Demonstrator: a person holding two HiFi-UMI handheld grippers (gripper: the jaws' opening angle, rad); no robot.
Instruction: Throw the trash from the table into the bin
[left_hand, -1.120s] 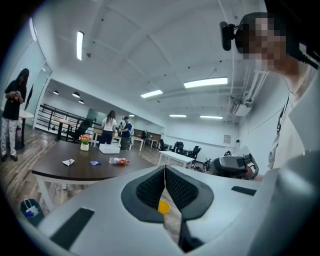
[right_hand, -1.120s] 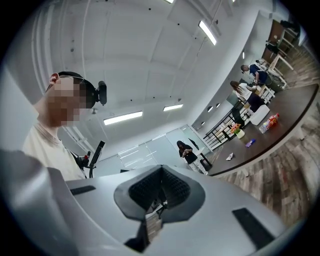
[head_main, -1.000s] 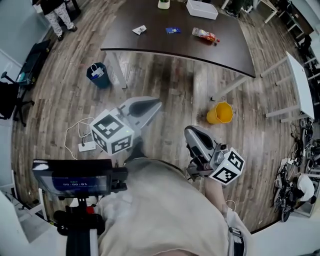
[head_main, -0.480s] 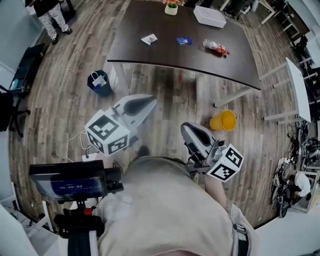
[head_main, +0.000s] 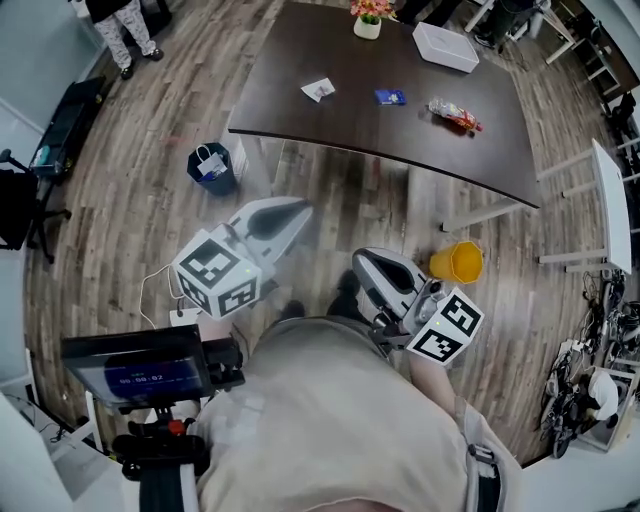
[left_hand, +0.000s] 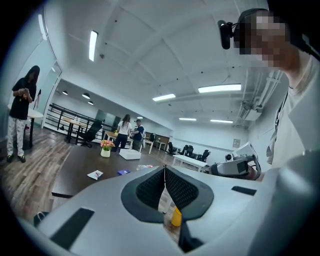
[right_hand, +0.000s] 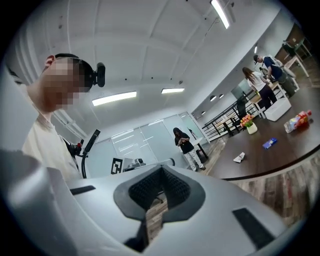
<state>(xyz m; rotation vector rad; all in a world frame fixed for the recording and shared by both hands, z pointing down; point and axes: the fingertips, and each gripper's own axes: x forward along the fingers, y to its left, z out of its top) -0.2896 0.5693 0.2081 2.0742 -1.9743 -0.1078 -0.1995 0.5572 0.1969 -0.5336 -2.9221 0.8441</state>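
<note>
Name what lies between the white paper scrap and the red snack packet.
A small blue wrapper, on the dark table, shown in the head view.

Left claw (head_main: 300, 210) and right claw (head_main: 360, 268) are viewed steeply from above; along each a level view is taken, the desk (head_main: 380, 125) ahead being shared.

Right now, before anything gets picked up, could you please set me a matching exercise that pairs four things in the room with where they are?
Things:
1. yellow bin
2. blue bag
3. red snack packet
4. flower pot

Places:
A. on the table, at its far edge
B. on the floor, in front of the table's right end
C. on the table, near its right end
D. on the floor, beside the table's left end

Pairs: 1-B, 2-D, 3-C, 4-A.
</note>
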